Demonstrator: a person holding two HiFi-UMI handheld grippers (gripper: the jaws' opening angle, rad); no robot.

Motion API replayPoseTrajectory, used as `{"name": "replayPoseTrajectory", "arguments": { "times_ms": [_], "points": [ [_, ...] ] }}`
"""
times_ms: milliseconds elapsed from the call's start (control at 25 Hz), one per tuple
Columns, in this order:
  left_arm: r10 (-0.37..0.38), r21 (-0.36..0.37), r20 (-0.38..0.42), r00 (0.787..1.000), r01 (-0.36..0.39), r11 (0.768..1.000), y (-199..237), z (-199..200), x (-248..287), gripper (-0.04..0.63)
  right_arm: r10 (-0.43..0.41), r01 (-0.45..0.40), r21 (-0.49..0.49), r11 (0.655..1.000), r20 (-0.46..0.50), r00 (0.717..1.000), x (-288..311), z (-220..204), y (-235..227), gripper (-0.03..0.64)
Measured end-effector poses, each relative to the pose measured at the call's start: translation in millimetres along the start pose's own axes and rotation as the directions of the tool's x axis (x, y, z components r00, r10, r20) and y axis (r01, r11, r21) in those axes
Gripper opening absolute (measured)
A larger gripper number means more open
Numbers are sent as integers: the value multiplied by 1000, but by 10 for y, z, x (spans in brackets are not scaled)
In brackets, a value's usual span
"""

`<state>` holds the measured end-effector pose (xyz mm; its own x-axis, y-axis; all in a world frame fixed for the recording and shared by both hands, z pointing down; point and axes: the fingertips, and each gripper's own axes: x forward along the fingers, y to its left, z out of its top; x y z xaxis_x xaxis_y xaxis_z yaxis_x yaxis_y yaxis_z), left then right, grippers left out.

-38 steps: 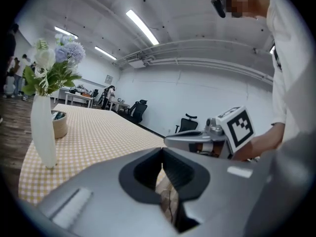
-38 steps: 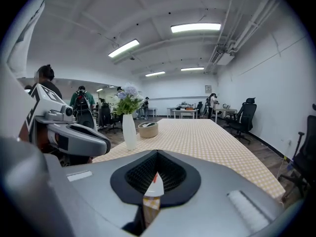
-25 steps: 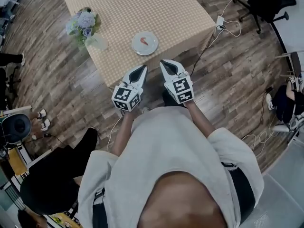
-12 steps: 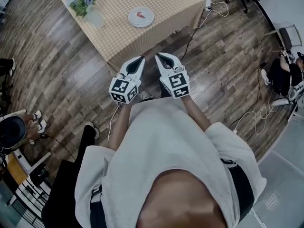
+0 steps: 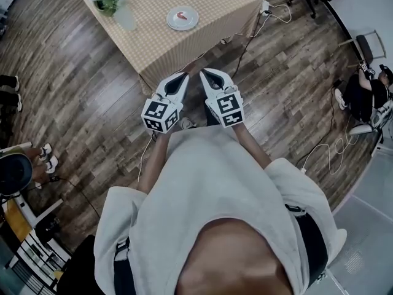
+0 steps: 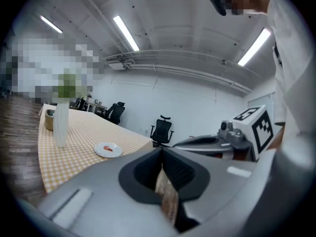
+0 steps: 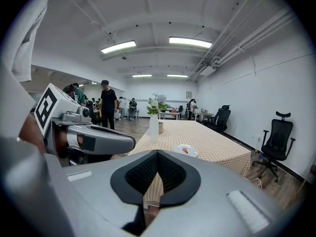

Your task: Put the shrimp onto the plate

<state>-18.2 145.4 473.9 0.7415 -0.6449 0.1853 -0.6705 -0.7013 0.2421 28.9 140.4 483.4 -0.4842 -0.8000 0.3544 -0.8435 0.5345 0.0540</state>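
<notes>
Both grippers are out in front of me, side by side over the wooden floor (image 5: 73, 91), noses aimed at the table (image 5: 212, 2) with its checked cloth. My left gripper (image 5: 180, 80) has its jaws pressed together, tip to tip, and nothing sits between them; its own view shows the same at the jaw tips (image 6: 161, 151). My right gripper (image 5: 209, 77) is clamped closed on nothing too, its pads meeting in its own view (image 7: 157, 154).

And the shrimp (image 5: 182, 15)? It lies on the white plate (image 5: 191, 23), a small orange-red curl near the middle, well apart from both grippers. The plate stands on the cloth towards the table's near edge. From the left gripper view the shrimp (image 6: 108, 149) shows on the plate (image 6: 116, 151), with the white vase (image 6: 60, 125) further along the cloth.

From above, that vase (image 5: 124, 20) of flowers stands near the table's left corner, apart from the plate. A white cable (image 5: 279, 11) trails across the floor past the right corner. Black office chairs (image 7: 276, 142) line the far wall.
</notes>
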Motion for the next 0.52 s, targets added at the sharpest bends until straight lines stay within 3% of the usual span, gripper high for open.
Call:
{"name": "replayPoseTrajectory", "arguments": {
  "times_ms": [520],
  "points": [
    [-21, 18, 6, 1000, 21, 1000, -91, 44, 39, 9, -7, 7, -22, 1000, 2, 1000, -24, 3, 3, -3]
  ]
}}
